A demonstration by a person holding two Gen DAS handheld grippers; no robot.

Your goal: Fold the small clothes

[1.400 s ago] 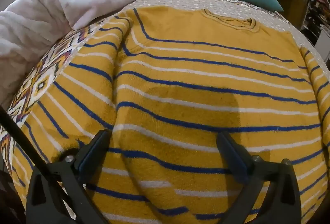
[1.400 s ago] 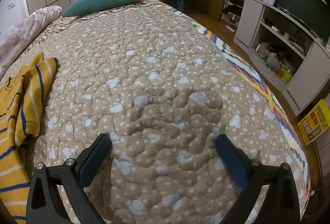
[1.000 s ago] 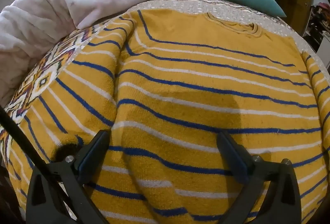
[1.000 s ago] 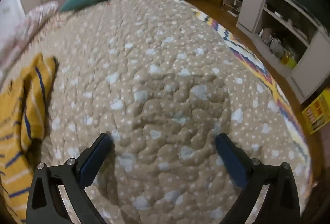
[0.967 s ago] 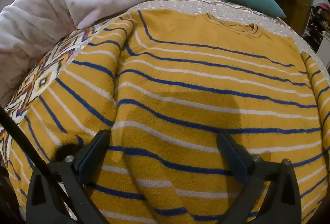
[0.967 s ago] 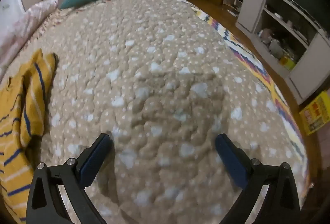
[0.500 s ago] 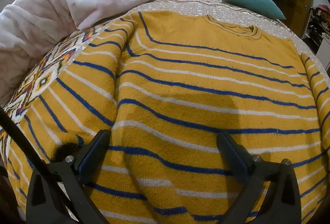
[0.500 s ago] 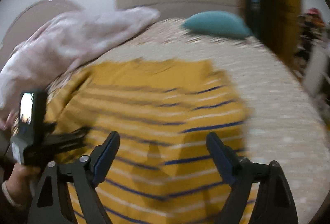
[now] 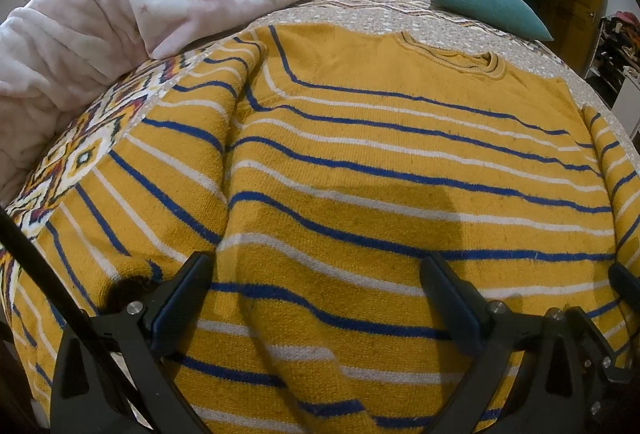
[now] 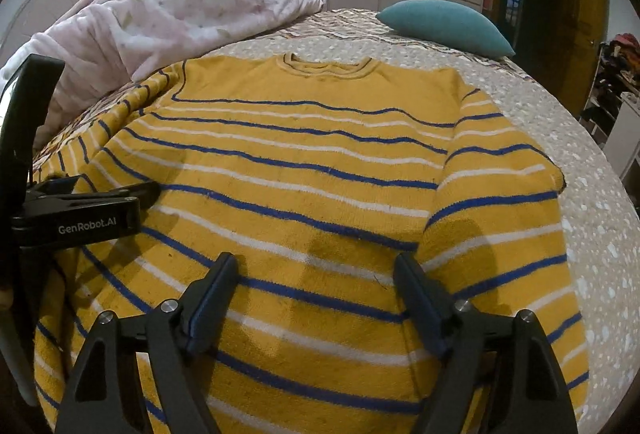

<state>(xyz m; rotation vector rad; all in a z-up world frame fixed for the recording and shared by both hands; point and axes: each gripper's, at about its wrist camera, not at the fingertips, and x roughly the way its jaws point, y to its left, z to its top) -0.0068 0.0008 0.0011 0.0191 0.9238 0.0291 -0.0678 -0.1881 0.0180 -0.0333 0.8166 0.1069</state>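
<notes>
A yellow sweater (image 9: pixel 360 154) with blue and white stripes lies flat on the bed, its neck at the far end. In the right wrist view the sweater (image 10: pixel 300 154) fills the middle. My left gripper (image 9: pixel 316 290) hovers open over the sweater's lower left part, close to the left sleeve (image 9: pixel 160 162). From the right wrist view the left gripper (image 10: pixel 148 192) is seen side-on at the left edge. My right gripper (image 10: pixel 316 282) stands open over the lower body beside the right sleeve (image 10: pixel 500 214), with nothing pinched.
A pink floral blanket (image 10: pixel 160 14) is heaped at the far left of the bed. A teal pillow (image 10: pixel 444 22) lies at the far end. Beige quilted bedspread (image 10: pixel 592 194) shows to the right of the sweater. Shelves with clutter stand at the right edge.
The right gripper swung left from the bare bedspread to over the sweater, and its jaws narrowed a little. The left gripper stayed where it was.
</notes>
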